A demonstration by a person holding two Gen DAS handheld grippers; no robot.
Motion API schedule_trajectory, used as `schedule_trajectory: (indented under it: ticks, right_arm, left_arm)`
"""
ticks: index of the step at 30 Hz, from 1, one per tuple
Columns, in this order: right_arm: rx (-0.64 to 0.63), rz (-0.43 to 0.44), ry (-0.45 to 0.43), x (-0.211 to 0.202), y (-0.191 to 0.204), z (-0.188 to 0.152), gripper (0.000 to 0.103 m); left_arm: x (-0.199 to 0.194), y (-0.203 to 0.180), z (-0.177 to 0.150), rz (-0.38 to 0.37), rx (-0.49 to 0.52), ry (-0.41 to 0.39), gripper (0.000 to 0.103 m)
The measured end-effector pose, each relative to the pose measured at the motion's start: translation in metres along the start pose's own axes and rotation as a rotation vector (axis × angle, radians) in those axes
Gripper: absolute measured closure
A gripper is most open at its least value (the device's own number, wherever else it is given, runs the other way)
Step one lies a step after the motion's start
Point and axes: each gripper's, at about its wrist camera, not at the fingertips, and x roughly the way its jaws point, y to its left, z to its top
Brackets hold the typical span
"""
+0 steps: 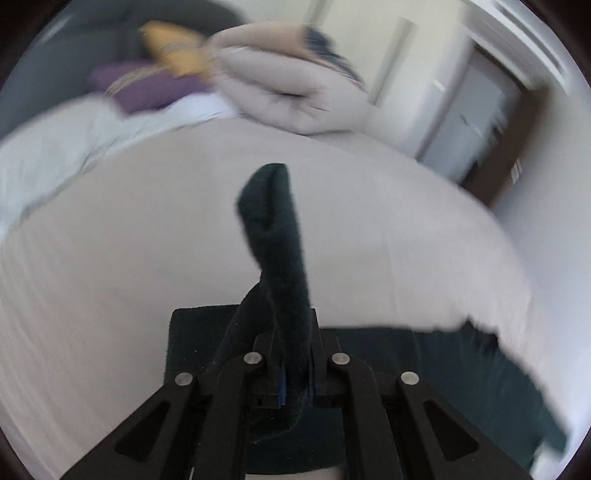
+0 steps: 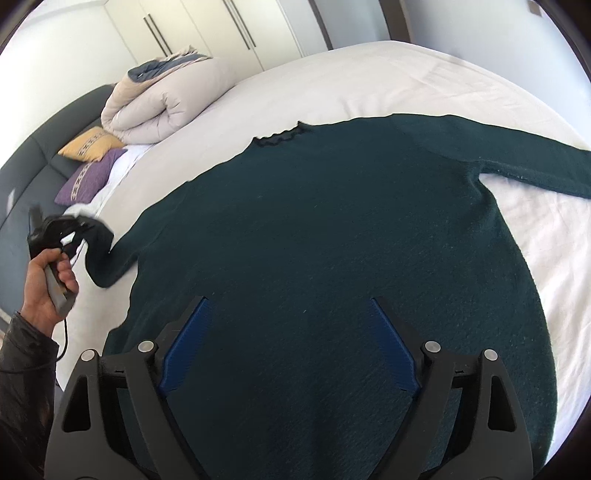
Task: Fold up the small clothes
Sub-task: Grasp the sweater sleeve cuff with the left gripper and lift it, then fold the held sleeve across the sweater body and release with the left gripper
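A dark green sweater point(image 2: 332, 229) lies flat on the white bed point(image 2: 369, 81), collar point(image 2: 280, 136) toward the far side and one sleeve point(image 2: 535, 170) stretched out to the right. My right gripper point(image 2: 288, 301) hovers over the sweater's body with its blue pads wide apart; it is open and nothing is pinched. At the left, a person's hand point(image 2: 44, 284) holds my left gripper point(image 2: 79, 230), which is shut on the end of the other sleeve. In the left wrist view that sleeve point(image 1: 275, 236) sticks up from the shut left gripper point(image 1: 293, 347), lifted off the sheet.
A rolled beige duvet point(image 2: 166, 99) sits at the head of the bed. Beside it lie a yellow pillow point(image 2: 90, 146) and a purple pillow point(image 2: 86, 179) against a dark headboard point(image 2: 33, 162). White wardrobe doors point(image 2: 192, 33) stand behind.
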Motion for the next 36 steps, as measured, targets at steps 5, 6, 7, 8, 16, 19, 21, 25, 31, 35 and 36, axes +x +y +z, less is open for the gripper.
schedule_trajectory:
  ticks: [5, 6, 7, 8, 16, 19, 21, 25, 31, 35, 36]
  right_arm:
    - [0.072, 0.072, -0.017, 0.009, -0.028, 0.032, 0.017]
    - [0.078, 0.092, -0.014, 0.012, -0.032, 0.039, 0.017]
    - [0.084, 0.118, -0.003, 0.017, -0.036, 0.047, 0.017]
    - [0.098, 0.161, 0.02, 0.027, -0.039, 0.058, 0.017]
    - [0.358, 0.595, 0.294, 0.143, -0.024, 0.126, 0.031]
    - [0.41, 0.695, 0.413, 0.193, 0.006, 0.132, 0.031]
    - [0.44, 0.722, 0.472, 0.219, 0.025, 0.132, 0.031]
    - [0.489, 0.751, 0.516, 0.26, 0.054, 0.134, 0.039]
    - [0.461, 0.709, 0.577, 0.298, 0.098, 0.126, 0.066]
    - [0.408, 0.651, 0.576, 0.305, 0.11, 0.124, 0.089]
    - [0.394, 0.637, 0.569, 0.301, 0.112, 0.122, 0.092]
  left_arm:
    - [0.007, -0.122, -0.067, 0.123, 0.523, -0.044, 0.096]
    - [0.01, -0.128, -0.079, 0.132, 0.561, -0.04, 0.096]
    - [0.011, -0.129, -0.088, 0.137, 0.576, -0.033, 0.096]
    - [0.014, -0.129, -0.093, 0.141, 0.581, -0.023, 0.096]
    - [0.007, -0.116, -0.106, 0.127, 0.526, -0.038, 0.096]
    - [0.001, -0.111, -0.107, 0.112, 0.493, -0.051, 0.096]
    - [-0.001, -0.108, -0.107, 0.104, 0.471, -0.059, 0.096]
    - [-0.005, -0.107, -0.107, 0.091, 0.456, -0.071, 0.096]
    - [-0.007, -0.103, -0.106, 0.076, 0.44, -0.071, 0.095]
    - [-0.01, -0.101, -0.106, 0.051, 0.422, -0.062, 0.091]
    - [-0.01, -0.099, -0.104, 0.043, 0.418, -0.056, 0.088]
